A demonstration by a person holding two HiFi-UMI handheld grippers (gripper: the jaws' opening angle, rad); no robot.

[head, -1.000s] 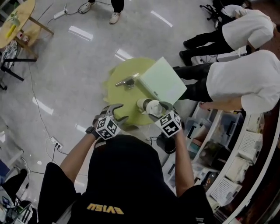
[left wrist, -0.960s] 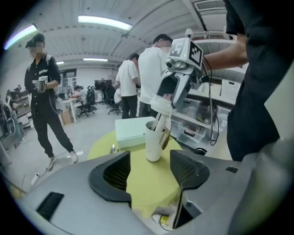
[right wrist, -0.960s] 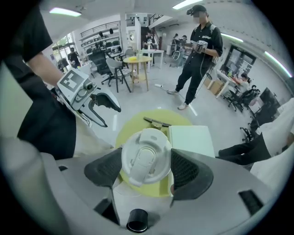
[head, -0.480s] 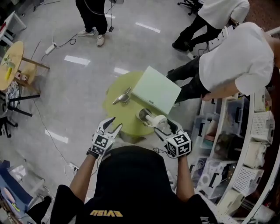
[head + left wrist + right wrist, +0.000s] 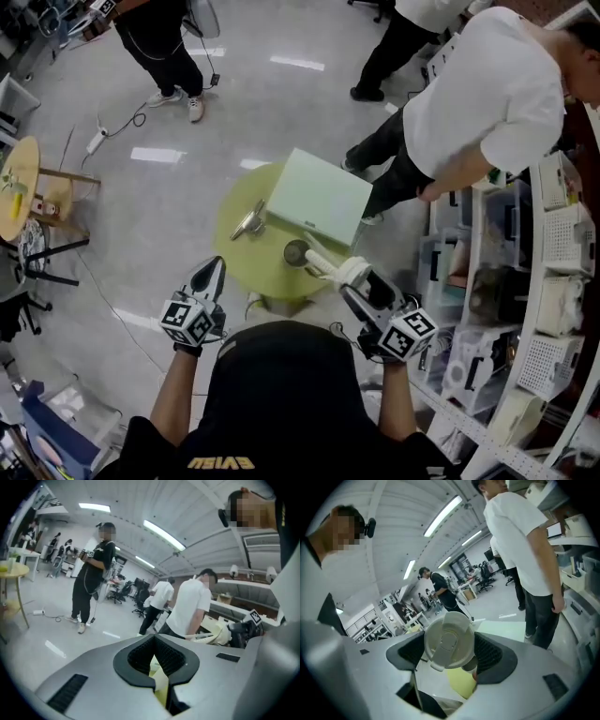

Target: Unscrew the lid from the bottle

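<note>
Right gripper (image 5: 352,279) jaws pinch the bottle (image 5: 317,262) at its lid (image 5: 449,646) end. Left gripper (image 5: 157,660) jaws just closed together, empty.

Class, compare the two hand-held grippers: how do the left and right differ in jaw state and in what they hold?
The left hand-held gripper has jaws that have just been closing and now meet, while the right hand-held gripper has jaws standing apart. The left holds nothing; the right grips the white lid between its pads. Both point toward the yellow table.
</note>
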